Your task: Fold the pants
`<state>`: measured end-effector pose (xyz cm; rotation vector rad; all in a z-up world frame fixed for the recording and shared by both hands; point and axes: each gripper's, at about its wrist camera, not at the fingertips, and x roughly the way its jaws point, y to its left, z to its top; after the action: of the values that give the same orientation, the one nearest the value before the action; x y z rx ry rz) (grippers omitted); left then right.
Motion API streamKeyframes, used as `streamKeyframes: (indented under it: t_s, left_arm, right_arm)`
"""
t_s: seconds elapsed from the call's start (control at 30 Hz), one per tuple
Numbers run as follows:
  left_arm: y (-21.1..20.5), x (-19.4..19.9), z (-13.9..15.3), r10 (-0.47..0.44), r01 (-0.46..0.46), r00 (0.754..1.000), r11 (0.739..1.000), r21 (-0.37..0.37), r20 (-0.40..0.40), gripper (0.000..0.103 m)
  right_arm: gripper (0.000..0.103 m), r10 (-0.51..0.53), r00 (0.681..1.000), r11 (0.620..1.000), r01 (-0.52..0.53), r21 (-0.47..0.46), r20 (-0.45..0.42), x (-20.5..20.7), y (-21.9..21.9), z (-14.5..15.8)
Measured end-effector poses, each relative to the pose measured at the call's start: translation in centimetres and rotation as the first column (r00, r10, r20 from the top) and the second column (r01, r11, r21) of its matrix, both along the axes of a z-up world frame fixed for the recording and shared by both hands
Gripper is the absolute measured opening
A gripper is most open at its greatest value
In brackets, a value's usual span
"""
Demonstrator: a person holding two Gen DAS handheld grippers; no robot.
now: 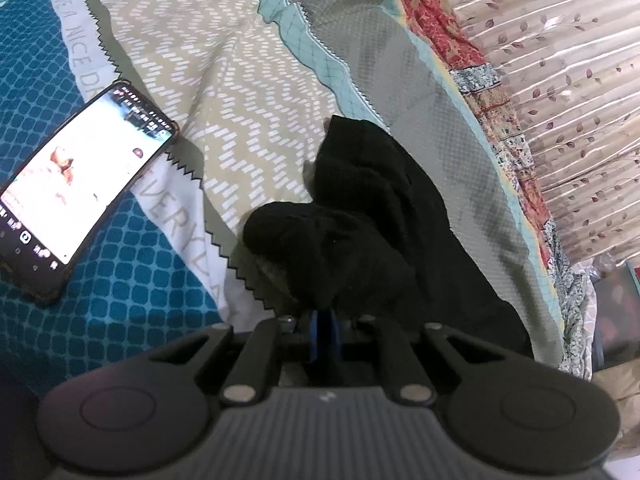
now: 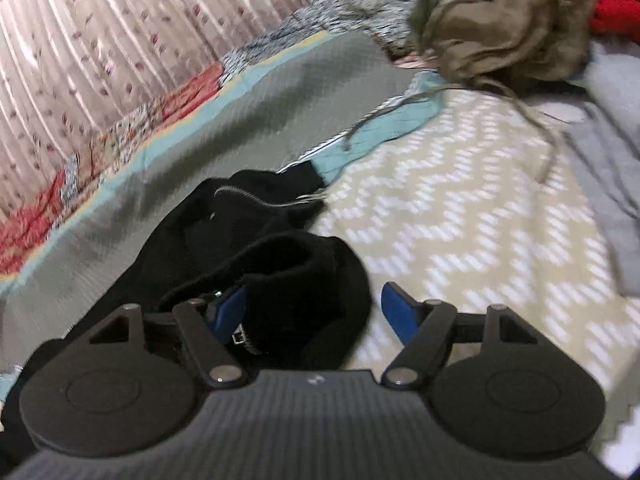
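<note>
The left gripper [image 1: 325, 330], black with blue pads, has its two fingers pressed together and pinches a bunched fold of the black fabric pants [image 1: 384, 216], which lie crumpled just ahead of it on the patterned bedsheet [image 1: 248, 92] with beige zigzag and grey and teal bands. To the left of this gripper a smartphone in a dark case [image 1: 76, 188] lies with its screen lit. The right gripper [image 2: 316, 312] has its fingers spread wide apart; a rolled part of the pants [image 2: 280, 264] lies between them, against the left blue pad [image 2: 228, 312], while the right pad is clear of the cloth. A silver zipper [image 2: 240, 194] shows on the pants further ahead. Far ahead to the right a heap of olive-brown cloth [image 2: 496, 28] rests on the bed.
</note>
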<state>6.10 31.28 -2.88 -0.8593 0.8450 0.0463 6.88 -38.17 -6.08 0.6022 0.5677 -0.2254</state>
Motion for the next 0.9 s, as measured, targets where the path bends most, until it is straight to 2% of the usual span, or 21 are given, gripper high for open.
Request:
streamKeyframes:
  t_s: [0.07,0.1,0.13,0.17,0.23,0.3,0.37,0.5,0.57,0.7,0.8,0.9]
  left_arm:
    - [0.1,0.0,-0.1,0.008,-0.008,1.0,1.0,-0.004,-0.01,0.007]
    - [0.1,0.0,-0.1,0.009,-0.01,1.0,1.0,-0.006,-0.012,0.007]
    - [0.1,0.0,0.0,0.009,-0.009,1.0,1.0,-0.005,-0.012,0.007]
    - [0.0,0.0,0.1,0.008,-0.008,1.0,1.0,-0.001,-0.01,0.007]
    - [-0.1,0.1,0.3,0.004,-0.004,1.0,1.0,0.004,-0.007,0.007]
    - [-0.1,0.2,0.4,0.004,-0.004,1.0,1.0,-0.001,-0.006,0.007]
    - [0.0,0.1,0.7,0.0,0.0,1.0,1.0,-0.001,0.003,0.007]
    - [0.5,-0.7,2.7,0.009,-0.01,0.998,1.0,0.023,0.059,0.006]
    - [1.0,-1.5,3.9,0.003,-0.004,0.995,1.0,0.007,0.096,0.006]
    - [0.5,-3.3,5.7,-0.048,0.045,0.993,0.998,0.032,0.111,0.006]
    - [0.2,-5.1,5.5,-0.088,0.083,0.994,0.994,0.074,0.067,0.006]
    - [0.6,-6.6,3.5,-0.097,0.098,0.995,0.993,0.072,-0.014,0.006]
  right_arm:
    - [0.074,0.029,1.0,0.999,-0.028,-0.019,0.006,1.6,0.6,0.4]
    - [0.055,0.051,0.999,0.998,-0.051,-0.024,-0.004,2.5,0.7,0.5]
    - [0.028,0.079,0.996,0.996,-0.081,-0.041,-0.037,3.5,1.0,0.6]
    - [0.027,0.086,0.993,0.994,-0.091,-0.064,-0.079,4.4,1.2,0.6]
    - [0.02,0.093,0.991,0.993,-0.099,-0.064,-0.095,5.2,0.9,1.0]
    - [0.017,0.056,0.995,0.998,-0.057,-0.005,-0.077,4.9,-0.3,1.6]
    - [0.015,-0.023,1.0,0.997,0.024,0.078,-0.01,3.0,-2.0,2.9]
    - [0.015,-0.183,0.977,0.972,0.163,0.172,0.108,-2.3,-5.2,6.5]
    - [0.015,-0.224,0.964,0.965,0.198,0.174,0.142,-5.2,-6.2,8.3]
    - [0.015,-0.247,0.947,0.968,0.232,0.092,0.207,-11.9,-6.3,11.4]
    - [0.015,-0.271,0.94,0.963,0.264,0.061,0.206,-16.5,-5.6,10.6]
    - [0.015,-0.32,0.943,0.947,0.316,0.052,0.094,-20.4,-5.4,6.5]
